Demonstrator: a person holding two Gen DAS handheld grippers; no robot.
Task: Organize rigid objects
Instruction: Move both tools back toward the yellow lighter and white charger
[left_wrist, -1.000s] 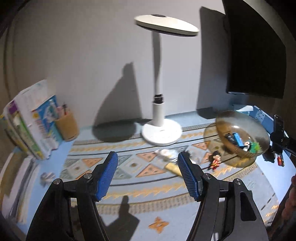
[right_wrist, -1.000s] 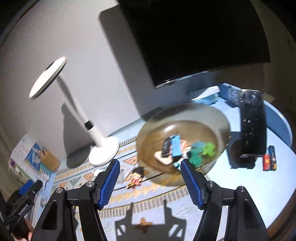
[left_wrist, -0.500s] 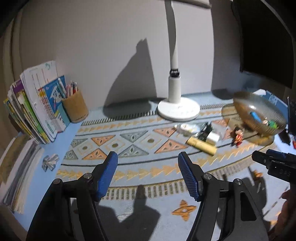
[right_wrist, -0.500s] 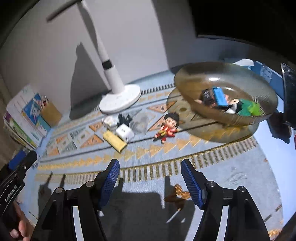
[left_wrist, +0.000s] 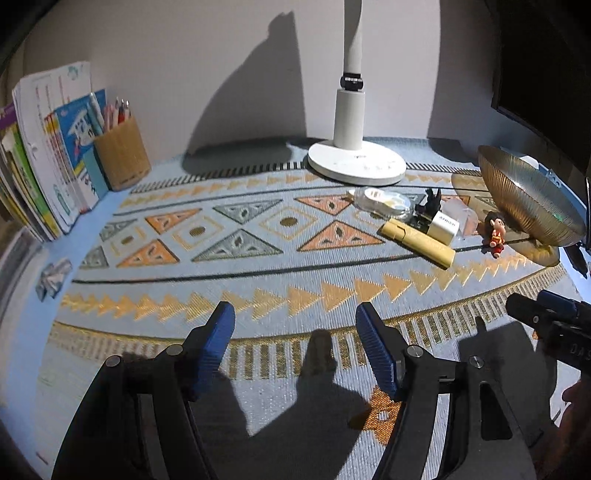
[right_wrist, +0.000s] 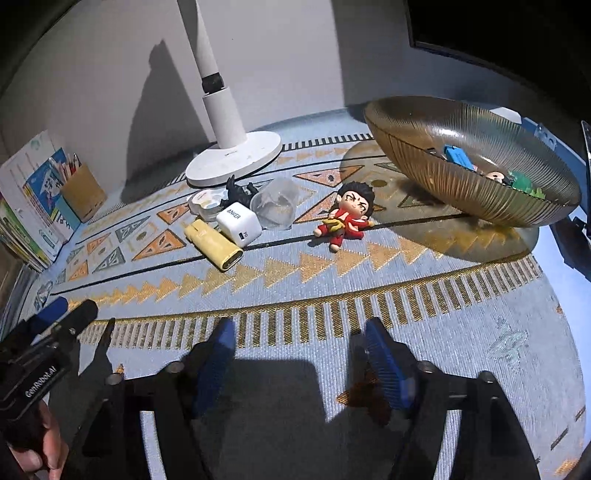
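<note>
**Bowl part-filled, five items left on the mat**

Both grippers hung low over the near edge of the patterned mat (right_wrist: 369, 291), neither holding anything. The left gripper (left_wrist: 295, 343) stood about half open with only mat between its blue pads. The right gripper (right_wrist: 299, 354) had just been opening its jaws wider, and nothing lay between them either.

The sorting looked partly done. The ribbed glass bowl (right_wrist: 424, 147) at the mat's far right corner already held a blue block, a green piece and a small round-headed toy. Left outside it, along the mat's far edge, were a red-suited figurine (right_wrist: 347, 216) lying just beside the bowl's foot, a white charger (right_wrist: 239, 223), a yellow bar-shaped case (right_wrist: 214, 245) touching the charger, a clear plastic cup (right_wrist: 275, 206) on its side, a small round tin (right_wrist: 203, 203) and a black toy (right_wrist: 238, 190) behind them.

The figurine lay nearest the right gripper and apart from the cluster, so it seemed the easiest next pick. The charger, case and cup crowded one another, which could hamper a clean grasp. The lamp base (right_wrist: 234, 158) stood close behind that cluster. A pencil holder (left_wrist: 122, 155) and books (left_wrist: 48, 140) occupied the far left corner, well clear of the work.
</note>
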